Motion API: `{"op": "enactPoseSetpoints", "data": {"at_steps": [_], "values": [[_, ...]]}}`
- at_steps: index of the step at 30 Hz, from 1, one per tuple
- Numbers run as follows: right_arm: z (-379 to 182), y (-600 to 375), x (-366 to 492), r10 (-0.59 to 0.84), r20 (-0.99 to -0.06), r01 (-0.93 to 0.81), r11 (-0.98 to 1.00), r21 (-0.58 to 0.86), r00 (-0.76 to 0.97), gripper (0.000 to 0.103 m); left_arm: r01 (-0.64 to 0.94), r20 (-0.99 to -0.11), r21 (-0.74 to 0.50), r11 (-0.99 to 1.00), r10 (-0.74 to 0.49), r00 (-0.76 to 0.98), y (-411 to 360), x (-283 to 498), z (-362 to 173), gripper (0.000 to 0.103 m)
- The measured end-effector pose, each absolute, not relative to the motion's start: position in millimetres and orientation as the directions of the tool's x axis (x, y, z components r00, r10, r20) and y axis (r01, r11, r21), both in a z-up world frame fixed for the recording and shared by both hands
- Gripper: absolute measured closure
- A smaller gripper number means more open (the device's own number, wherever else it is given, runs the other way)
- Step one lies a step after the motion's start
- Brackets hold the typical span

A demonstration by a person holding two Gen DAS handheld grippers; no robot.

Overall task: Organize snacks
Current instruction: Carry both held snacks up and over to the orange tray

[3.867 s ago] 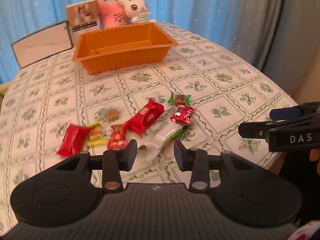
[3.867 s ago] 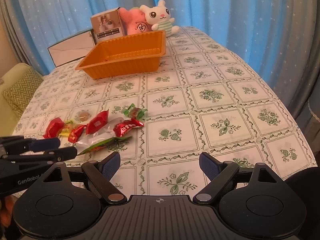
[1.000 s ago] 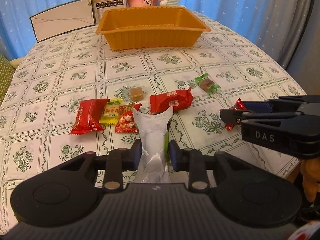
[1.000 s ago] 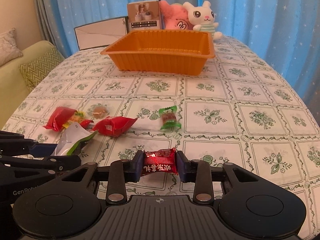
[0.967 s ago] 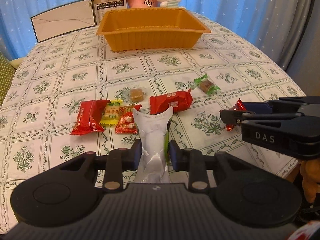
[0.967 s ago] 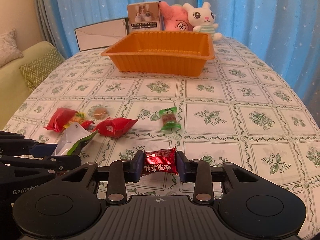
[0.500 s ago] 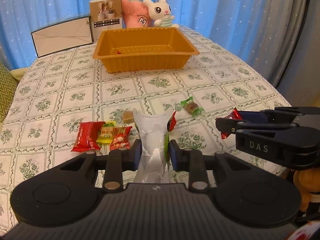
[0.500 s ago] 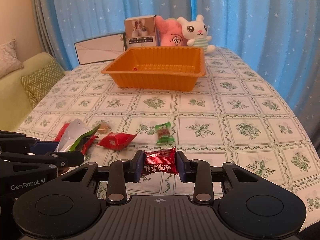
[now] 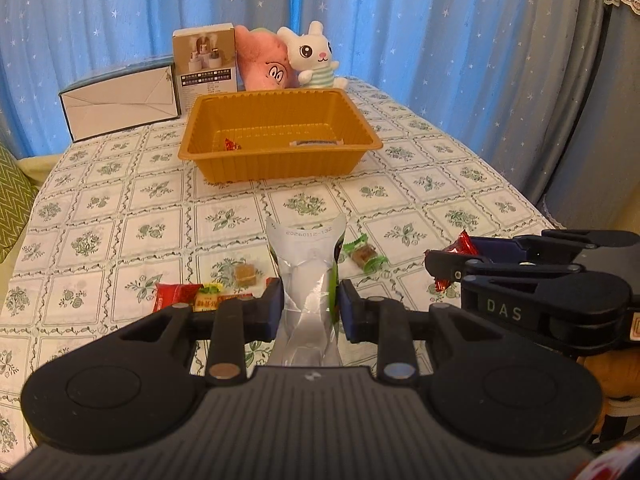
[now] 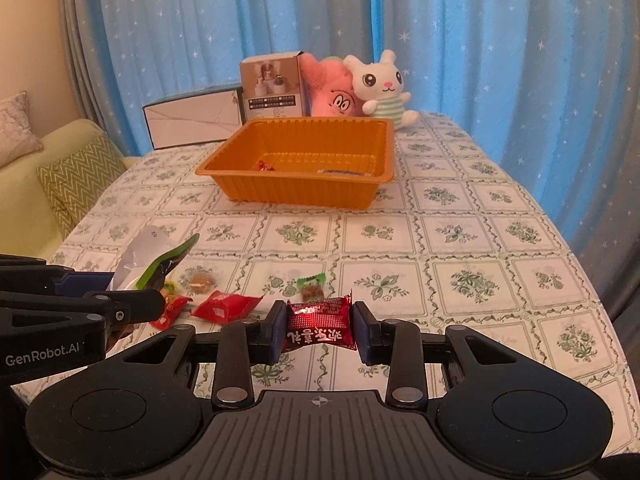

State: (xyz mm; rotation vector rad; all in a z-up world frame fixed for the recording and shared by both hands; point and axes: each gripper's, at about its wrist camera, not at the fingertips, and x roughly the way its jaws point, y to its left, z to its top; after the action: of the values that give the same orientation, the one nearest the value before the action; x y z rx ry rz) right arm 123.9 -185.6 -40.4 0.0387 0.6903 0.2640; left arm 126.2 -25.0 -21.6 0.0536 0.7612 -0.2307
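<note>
My left gripper is shut on a silver and green snack pouch and holds it up above the table. My right gripper is shut on a red foil candy, also lifted. The orange tray stands far ahead and holds a small red candy and a flat packet. On the tablecloth lie a green candy, a red packet, a brown candy and more red and yellow wrappers. The pouch also shows in the right wrist view.
Behind the tray stand a white box, a small carton, a pink plush and a white bunny plush. Blue curtains hang behind. A sofa with a zigzag cushion is to the left. The table edge curves on the right.
Both grippers have risen and pulled back with their snacks, so the tray's inside now shows. The snacks on the table have not moved.
</note>
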Motion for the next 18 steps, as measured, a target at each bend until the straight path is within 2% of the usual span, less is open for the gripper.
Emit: {"op": "enactPoseSetpoints", "data": {"at_steps": [18], "values": [[-13, -178, 168, 0.259, -0.58, -0.258, 0.962, 0.086, 0.772, 0.068, 0.24, -0.655, -0.016, 0.971, -0.192, 0.731, -24, 176, 4, 0.077]]}}
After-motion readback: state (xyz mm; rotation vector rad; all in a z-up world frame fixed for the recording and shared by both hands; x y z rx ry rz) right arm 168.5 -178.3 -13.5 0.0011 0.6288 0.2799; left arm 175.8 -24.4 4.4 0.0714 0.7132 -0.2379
